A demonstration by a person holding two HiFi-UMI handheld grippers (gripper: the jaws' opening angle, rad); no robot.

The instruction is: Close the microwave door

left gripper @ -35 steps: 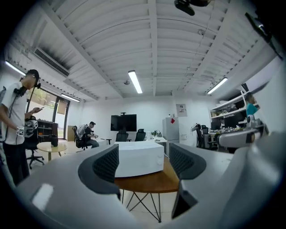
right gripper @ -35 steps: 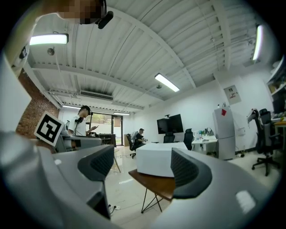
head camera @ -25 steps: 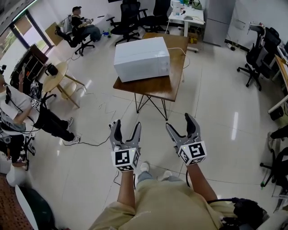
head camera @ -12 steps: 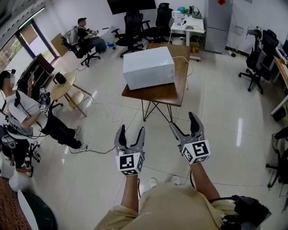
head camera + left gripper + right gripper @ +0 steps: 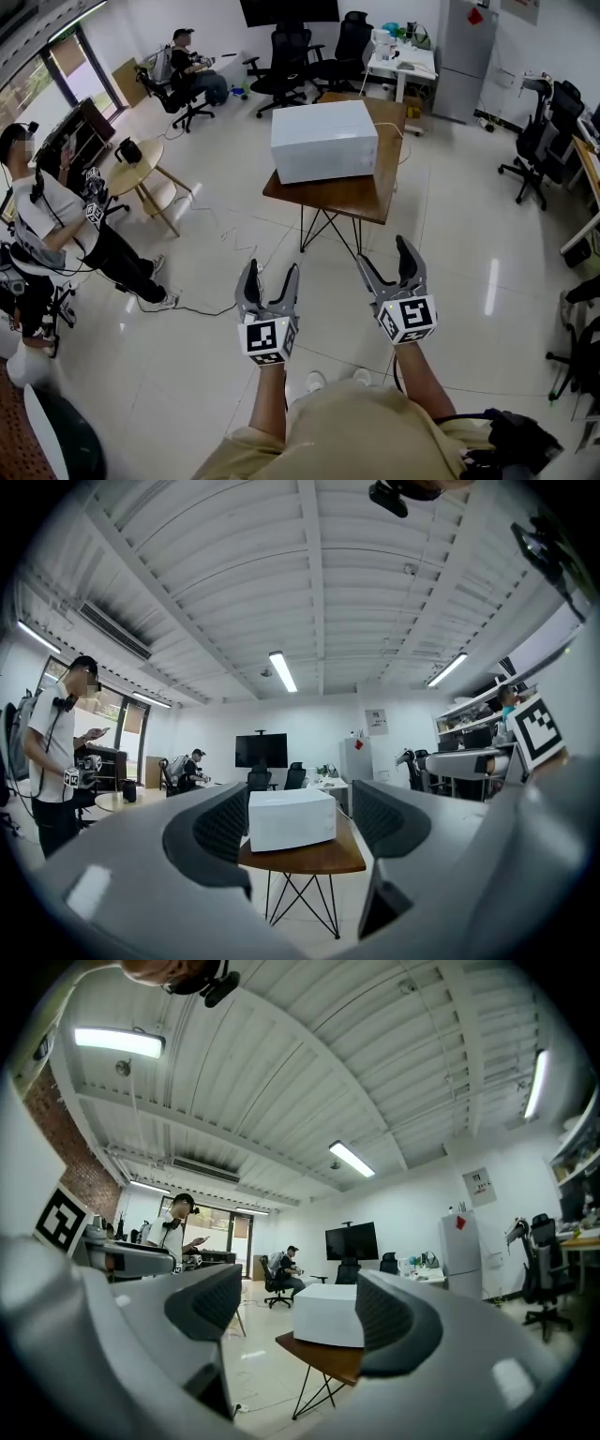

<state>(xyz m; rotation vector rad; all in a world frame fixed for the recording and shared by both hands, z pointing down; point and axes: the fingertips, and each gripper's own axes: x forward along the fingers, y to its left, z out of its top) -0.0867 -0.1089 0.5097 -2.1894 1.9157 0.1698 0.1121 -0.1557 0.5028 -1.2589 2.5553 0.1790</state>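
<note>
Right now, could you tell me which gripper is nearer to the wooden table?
Right. The right gripper is just short of the wooden table's near right corner; the left gripper sits farther back from its near edge, toward the left.

head view: steeply down from above | gripper views: forward along jaws, tilted up | shared: distant microwave on table

One microwave. One wooden worktop. Two tools: the left tool and the right tool. Two other people: one standing person, one seated person. One round table, one wall screen, one fridge.
</note>
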